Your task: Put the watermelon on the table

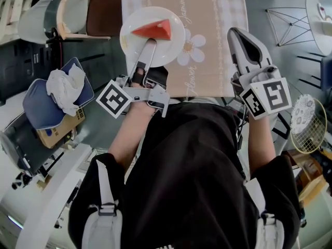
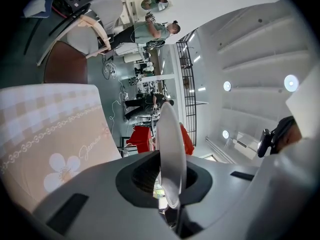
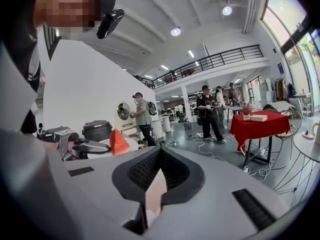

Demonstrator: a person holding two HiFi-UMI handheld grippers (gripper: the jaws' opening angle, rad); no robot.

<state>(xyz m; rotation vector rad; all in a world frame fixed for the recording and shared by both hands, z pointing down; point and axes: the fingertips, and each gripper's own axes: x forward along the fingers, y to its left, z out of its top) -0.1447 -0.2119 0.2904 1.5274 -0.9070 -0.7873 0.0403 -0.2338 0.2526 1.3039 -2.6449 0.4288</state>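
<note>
Pinching the rim of the white plate [image 1: 129, 45] with the left claw [image 1: 151, 43], with the right claw [image 1: 237, 34] pressed together and empty. Carrying the watermelon [image 1: 154, 30] on that plate, over the left edge of the surface [image 1: 218, 25]. Could tilt the plate with such a thin grip and drop the slice, or set it half off the edge. On the cloth [image 1: 207, 4], reading cursive print, perhaps "Jasmine" and "Flower".

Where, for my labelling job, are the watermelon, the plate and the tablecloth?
watermelon [image 1: 154, 30]: head view, middle of its red flesh.
plate [image 1: 130, 41]: head view, bare white left part.
tablecloth [image 1: 215, 19]: head view, plain beige patch.
</note>
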